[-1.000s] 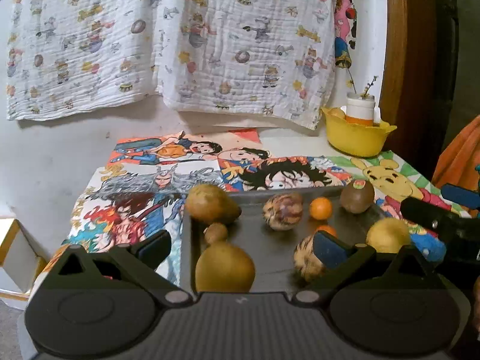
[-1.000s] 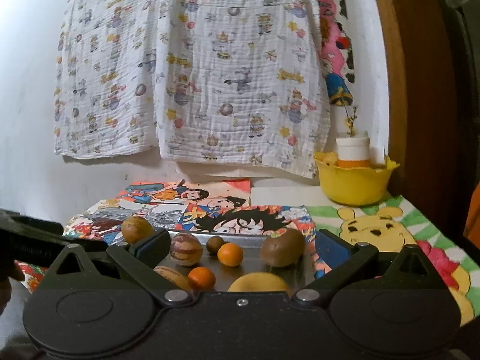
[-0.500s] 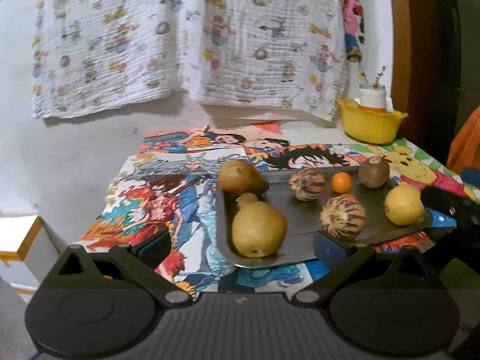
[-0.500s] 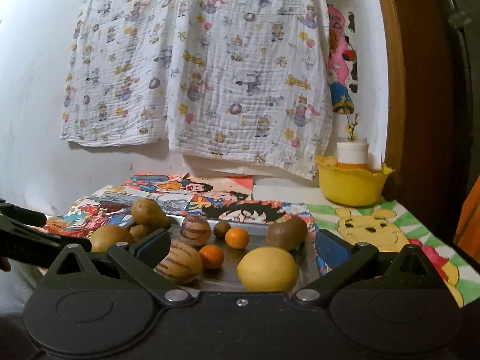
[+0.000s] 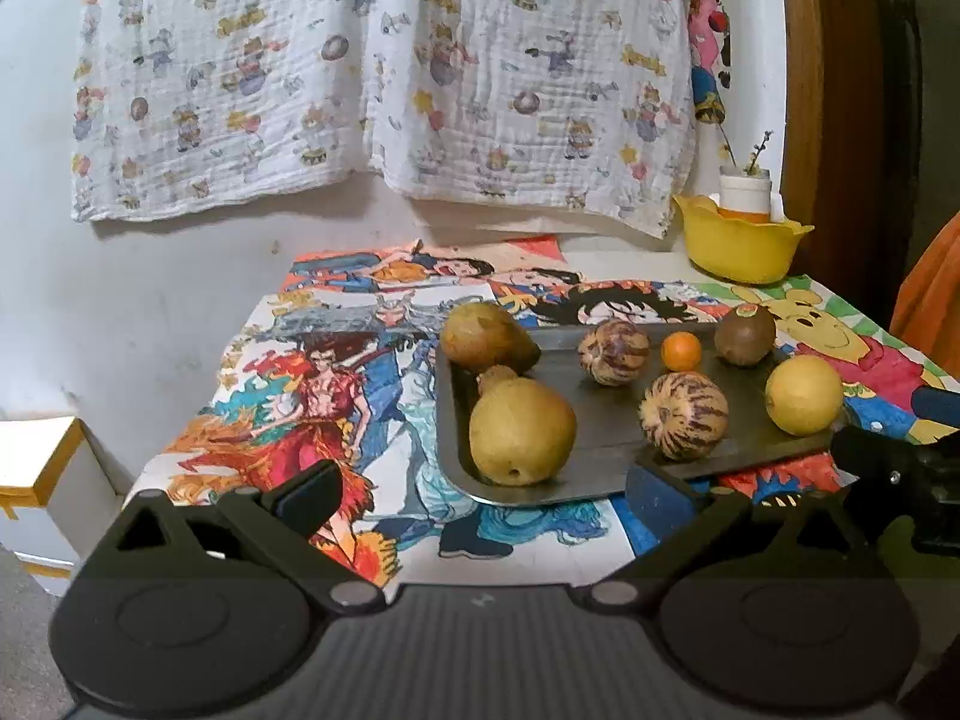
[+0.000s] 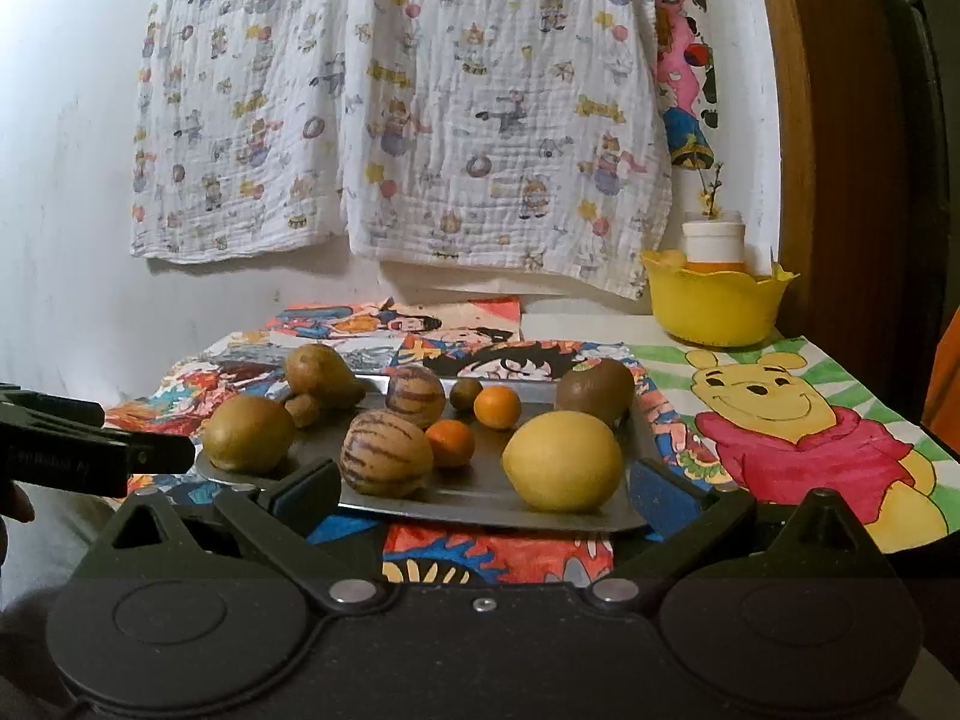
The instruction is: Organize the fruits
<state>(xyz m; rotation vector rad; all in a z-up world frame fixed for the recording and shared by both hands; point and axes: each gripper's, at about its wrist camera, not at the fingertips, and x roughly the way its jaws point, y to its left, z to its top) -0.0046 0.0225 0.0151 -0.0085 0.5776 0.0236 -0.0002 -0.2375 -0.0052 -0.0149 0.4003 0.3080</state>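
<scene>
Looking along my left gripper, its jaws spread wide and holding nothing, I see a metal tray lying on a cartoon-printed cloth. On the tray sit a large pear at the near left corner, a second pear behind it, two striped melons, a small orange, a kiwi and a lemon at the right edge. My right blue pad shows just in front of the tray's near rim, and my other tool juts in dark at the right edge. A yellow bowl stands at the table's far right corner, below a printed cloth hanging on the wall. From my right gripper, likewise wide apart and empty, the same tray lies straight ahead, its near rim between my pads. The lemon and one striped melon sit nearest, with two oranges, the kiwi and the pears beyond. My left tool reaches in at the left, close to the tray's corner.
</scene>
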